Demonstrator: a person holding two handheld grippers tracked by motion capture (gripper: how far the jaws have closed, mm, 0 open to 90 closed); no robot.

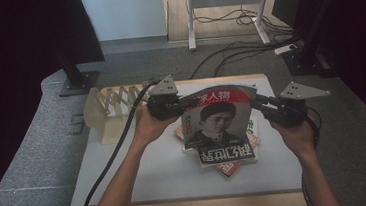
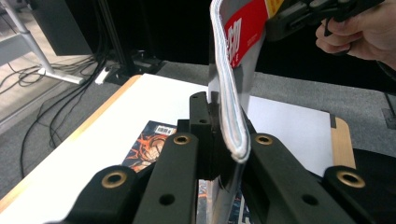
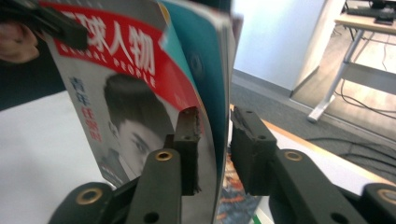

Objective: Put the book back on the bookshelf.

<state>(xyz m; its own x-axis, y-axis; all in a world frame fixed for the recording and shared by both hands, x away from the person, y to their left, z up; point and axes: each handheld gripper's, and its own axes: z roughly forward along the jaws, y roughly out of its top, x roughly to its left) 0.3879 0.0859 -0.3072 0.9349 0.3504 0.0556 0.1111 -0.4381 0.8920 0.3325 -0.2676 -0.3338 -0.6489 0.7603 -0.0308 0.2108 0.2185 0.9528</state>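
1. The left claw (image 1: 187,104) is seen at centre left of the high view, pressed tight on the upper left edge of the magazine (image 1: 218,122); in the left gripper view the stacked page edges (image 2: 233,116) are pinched between its jaws.
2. The right claw (image 1: 257,104) is seen at centre right of the high view, at the magazine's upper right edge. In the right gripper view its jaws are spread, with the cover between them and a gap visible on the right side; the pads are not pressed on the paper.
3. The magazine is held upright above the table (image 1: 141,162), its red-headed cover with a portrait turned toward the lower edge of the high view.
4. Below it, at the centre of the table, a stack of other magazines (image 1: 228,155) is laid flat.
5. A pale folding rack (image 1: 108,107) is placed at the upper left of the table.
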